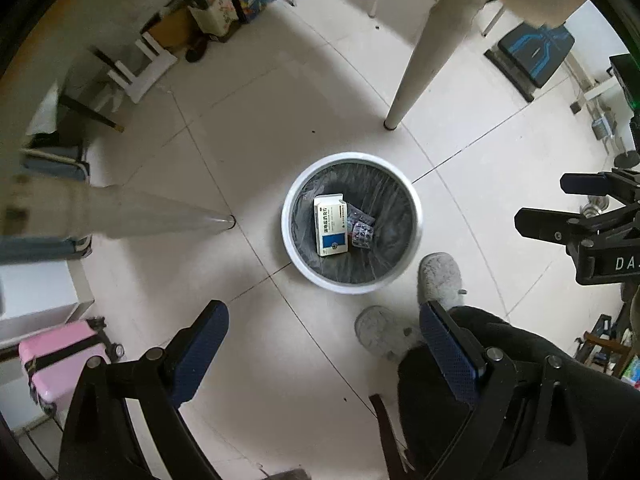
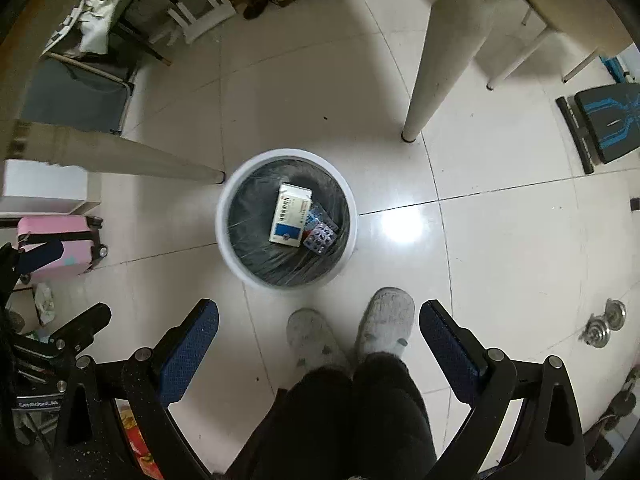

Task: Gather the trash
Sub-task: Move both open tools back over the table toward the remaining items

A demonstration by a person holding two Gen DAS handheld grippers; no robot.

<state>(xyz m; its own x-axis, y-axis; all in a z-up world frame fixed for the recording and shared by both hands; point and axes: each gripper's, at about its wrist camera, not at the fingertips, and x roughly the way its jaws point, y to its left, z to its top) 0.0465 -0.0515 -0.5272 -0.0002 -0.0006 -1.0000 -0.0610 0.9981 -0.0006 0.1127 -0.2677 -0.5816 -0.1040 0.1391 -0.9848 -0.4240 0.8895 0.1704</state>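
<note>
Trash sits at the bottom of the white bin [image 1: 351, 222]: a white and blue medicine box [image 1: 331, 225] lying flat on the dark liner, with blister packs [image 1: 362, 232] touching its right edge. In the right wrist view the same bin [image 2: 286, 218] stands centre frame, the box [image 2: 290, 215] and packs [image 2: 319, 236] inside it.

Judging by that, the collecting looks largely done. The risk from here is slight: a careless swing of either tool could knock the light bin over, or the person's grey slippers [image 2: 384, 320], which stand just beside its lower rim, could nudge it and spill the contents across the floor tiles [image 2: 500, 240].

Both grippers hang well above the bin, apart from it. The left gripper [image 1: 324, 354] has its fingers spread wide and holds nothing; the bin lies above and between them in the frame. The right gripper [image 2: 319, 350] is likewise spread and empty, with the bin directly above the gap.
</note>
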